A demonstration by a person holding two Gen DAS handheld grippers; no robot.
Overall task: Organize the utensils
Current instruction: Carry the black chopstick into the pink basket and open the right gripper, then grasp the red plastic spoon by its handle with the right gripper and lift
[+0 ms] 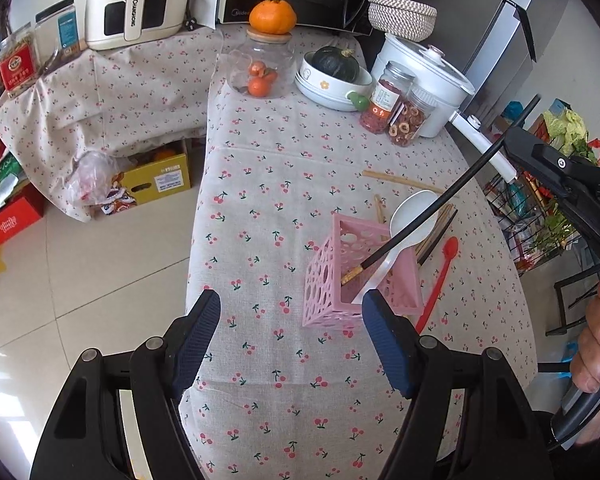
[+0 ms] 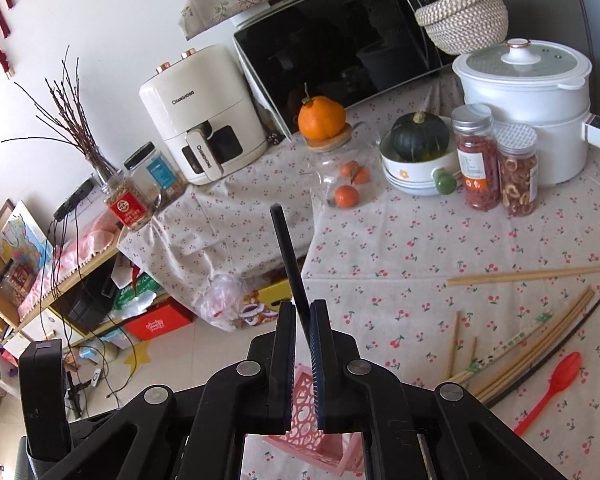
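A pink perforated holder (image 1: 328, 280) stands on the cherry-print tablecloth with a white spoon (image 1: 414, 216) leaning in it. A black chopstick (image 1: 460, 179) slants down into the holder, its gold tip inside. My right gripper (image 2: 303, 306) hangs above the holder (image 2: 304, 412); the chopstick (image 2: 288, 256) rests against the right pad, with a thin gap at the left pad. My left gripper (image 1: 292, 300) is wide open and empty, just in front of the holder. A red spoon (image 1: 440, 276) and wooden chopsticks (image 2: 528, 274) lie on the cloth to the right.
At the back stand a glass jar with oranges (image 1: 260, 68), a bowl holding a squash (image 1: 332, 80), two snack jars (image 1: 396, 104) and a white pot (image 1: 424, 76). The table edge (image 1: 198, 216) drops to the floor on the left. A hand (image 1: 596, 344) grips the right tool.
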